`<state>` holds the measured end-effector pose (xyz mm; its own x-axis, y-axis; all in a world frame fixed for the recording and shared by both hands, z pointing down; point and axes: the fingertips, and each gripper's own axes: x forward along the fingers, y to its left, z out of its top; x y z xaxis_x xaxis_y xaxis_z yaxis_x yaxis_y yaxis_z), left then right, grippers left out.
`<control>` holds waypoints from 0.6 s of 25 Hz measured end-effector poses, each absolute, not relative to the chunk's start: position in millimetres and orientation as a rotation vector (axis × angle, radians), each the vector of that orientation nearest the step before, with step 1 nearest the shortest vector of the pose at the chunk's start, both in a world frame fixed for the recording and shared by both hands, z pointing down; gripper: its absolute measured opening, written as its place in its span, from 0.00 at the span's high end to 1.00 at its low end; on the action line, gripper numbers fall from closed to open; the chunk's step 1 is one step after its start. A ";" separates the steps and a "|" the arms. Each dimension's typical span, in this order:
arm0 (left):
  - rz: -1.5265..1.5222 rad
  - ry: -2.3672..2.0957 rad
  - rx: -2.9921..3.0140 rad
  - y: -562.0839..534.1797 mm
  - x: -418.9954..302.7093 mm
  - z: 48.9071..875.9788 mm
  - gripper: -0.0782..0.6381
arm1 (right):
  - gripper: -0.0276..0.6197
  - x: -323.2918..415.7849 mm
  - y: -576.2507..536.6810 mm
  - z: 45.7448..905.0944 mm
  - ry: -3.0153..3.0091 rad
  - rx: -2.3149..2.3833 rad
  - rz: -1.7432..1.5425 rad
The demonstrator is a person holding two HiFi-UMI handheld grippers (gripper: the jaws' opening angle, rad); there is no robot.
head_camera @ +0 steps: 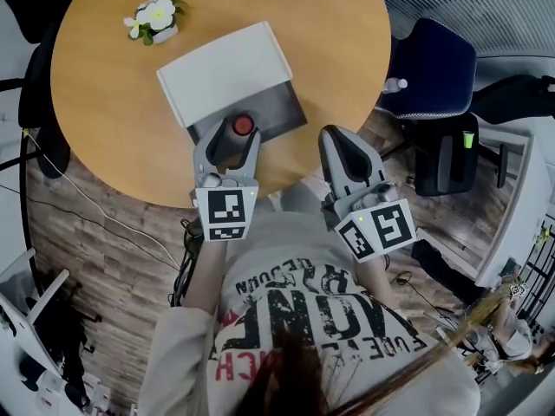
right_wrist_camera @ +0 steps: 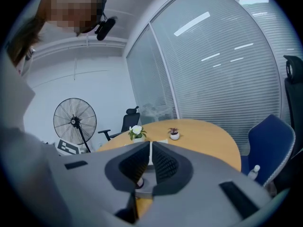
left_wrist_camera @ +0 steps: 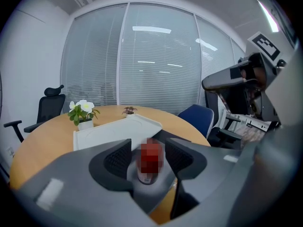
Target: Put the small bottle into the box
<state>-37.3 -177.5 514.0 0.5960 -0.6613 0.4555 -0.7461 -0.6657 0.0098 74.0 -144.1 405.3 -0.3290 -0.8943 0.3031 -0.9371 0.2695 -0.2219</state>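
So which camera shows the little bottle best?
The head view: the bottle shows sharp from above, red cap clear. The left gripper view is closer, but a blurred patch covers its top; the right gripper view shows a sliver at most.

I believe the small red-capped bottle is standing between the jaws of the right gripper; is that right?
Not quite. The small bottle stands between the jaws of the left gripper, not the right one, as the left gripper view shows. The right gripper has its jaws together with nothing between them.
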 end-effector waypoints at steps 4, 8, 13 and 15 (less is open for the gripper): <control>0.615 -1.190 2.633 -178.5 -42.4 507.1 0.58 | 0.92 68.7 -143.5 402.2 -2.417 1.743 0.543; 0.585 -1.203 2.635 -178.5 -47.0 499.5 0.59 | 0.92 64.0 -143.7 397.2 -2.428 1.739 0.527; 0.561 -1.220 2.656 -179.0 -52.2 487.5 0.68 | 0.92 57.5 -142.9 393.1 -2.443 1.732 0.515; 0.545 -1.222 2.664 -179.2 -52.9 483.1 0.72 | 0.92 55.5 -142.1 392.2 -2.449 1.729 0.509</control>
